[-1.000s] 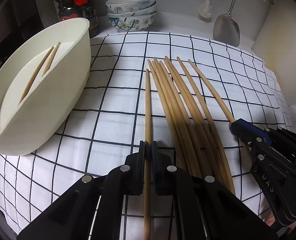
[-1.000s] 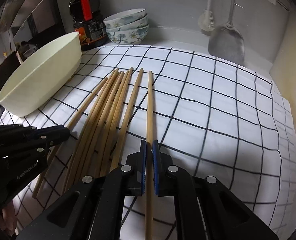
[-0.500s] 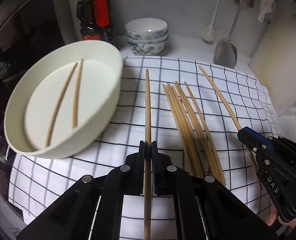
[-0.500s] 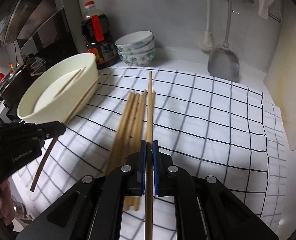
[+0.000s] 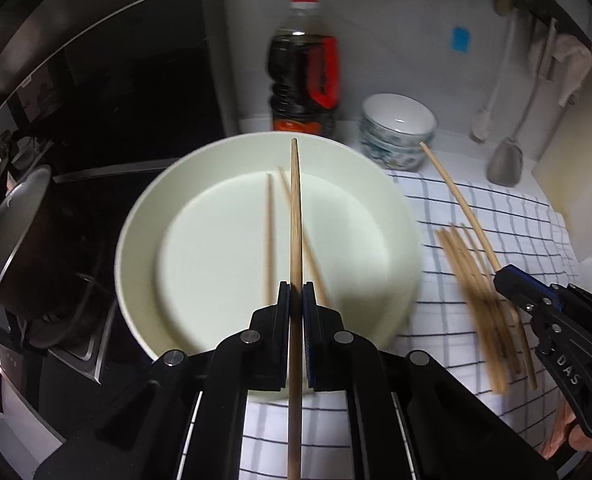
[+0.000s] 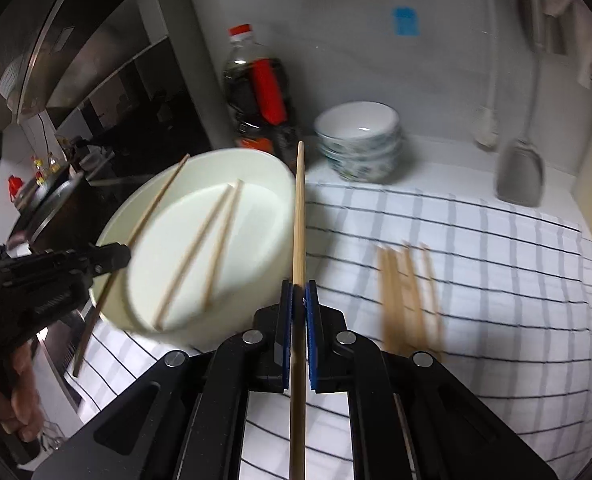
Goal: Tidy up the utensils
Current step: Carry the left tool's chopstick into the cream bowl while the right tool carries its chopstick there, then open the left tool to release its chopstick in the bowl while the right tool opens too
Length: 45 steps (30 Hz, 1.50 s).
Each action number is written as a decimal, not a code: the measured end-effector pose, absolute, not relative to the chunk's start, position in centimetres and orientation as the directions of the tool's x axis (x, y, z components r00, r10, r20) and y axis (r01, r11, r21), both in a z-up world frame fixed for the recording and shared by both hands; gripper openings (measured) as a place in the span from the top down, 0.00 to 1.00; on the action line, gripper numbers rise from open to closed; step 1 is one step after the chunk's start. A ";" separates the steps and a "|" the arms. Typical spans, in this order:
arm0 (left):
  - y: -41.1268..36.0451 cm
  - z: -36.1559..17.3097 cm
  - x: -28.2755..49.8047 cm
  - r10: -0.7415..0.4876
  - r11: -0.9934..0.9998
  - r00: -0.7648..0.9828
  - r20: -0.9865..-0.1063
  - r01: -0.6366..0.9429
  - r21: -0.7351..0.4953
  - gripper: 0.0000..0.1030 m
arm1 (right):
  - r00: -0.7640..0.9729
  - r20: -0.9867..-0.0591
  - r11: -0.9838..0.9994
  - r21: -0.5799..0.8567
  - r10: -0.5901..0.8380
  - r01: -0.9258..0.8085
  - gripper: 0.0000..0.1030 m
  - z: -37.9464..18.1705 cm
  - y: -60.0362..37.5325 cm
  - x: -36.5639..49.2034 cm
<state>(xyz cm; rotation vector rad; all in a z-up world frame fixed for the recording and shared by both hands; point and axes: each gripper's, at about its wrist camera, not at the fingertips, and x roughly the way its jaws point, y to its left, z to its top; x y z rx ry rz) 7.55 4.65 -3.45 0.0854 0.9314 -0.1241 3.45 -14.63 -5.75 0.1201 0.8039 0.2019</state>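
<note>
My left gripper [image 5: 295, 294] is shut on a wooden chopstick [image 5: 294, 216] and holds it over the large cream bowl [image 5: 143, 216], where two chopsticks [image 5: 269, 224] lie. My right gripper [image 6: 298, 294] is shut on another chopstick [image 6: 299, 216], raised beside the bowl's [image 6: 255, 168] right rim. Each gripper shows in the other's view: the right one [image 5: 504, 278] at the right, the left one [image 6: 119, 254] at the left. Several loose chopsticks [image 5: 476, 280] lie on the checked cloth [image 5: 516, 220], also in the right wrist view [image 6: 410, 300].
A dark sauce bottle [image 5: 306, 68] and stacked patterned bowls [image 5: 398, 132] stand behind the cream bowl. A metal spatula [image 5: 506, 160] hangs at the back wall. A pot [image 5: 11, 240] sits on the stove at the left. A cutting board [image 5: 576, 184] leans at the right.
Both grippers lifted their chopsticks off the cloth and swung left. The left one now hangs over the bowl; the right one has come up to its rim.
</note>
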 end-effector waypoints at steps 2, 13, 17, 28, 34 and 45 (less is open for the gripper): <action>6.3 -3.6 8.8 -0.064 0.991 0.586 -0.808 0.129 0.016 0.93 | 0.674 -0.704 0.974 0.186 0.225 -0.131 0.94 -5.5 -12.9 4.6; 10.4 -6.2 14.1 -0.104 0.988 0.542 -0.834 0.151 -0.025 0.93 | 0.606 -0.750 0.964 0.230 0.265 -0.137 0.94 -6.8 -5.5 11.2; 10.7 -7.7 15.6 -0.115 0.984 0.508 -0.854 0.173 -0.029 0.93 | 0.555 -0.792 0.967 0.227 0.254 -0.119 0.94 -8.6 -4.1 13.3; 11.0 -9.7 17.6 -0.124 0.983 0.466 -0.876 0.181 -0.042 0.93 | 0.494 -0.834 0.967 0.247 0.245 -0.063 0.94 -10.9 -3.8 15.6; 11.4 -10.0 17.9 -0.128 0.984 0.463 -0.877 0.172 -0.053 0.93 | 0.489 -0.840 0.970 0.233 0.236 -0.067 0.94 -11.2 -3.5 16.0; 12.9 -8.8 17.1 -0.105 0.992 0.478 -0.872 0.115 -0.056 0.30 | 0.519 -0.830 0.977 0.206 0.203 -0.053 0.81 -9.9 -4.4 14.9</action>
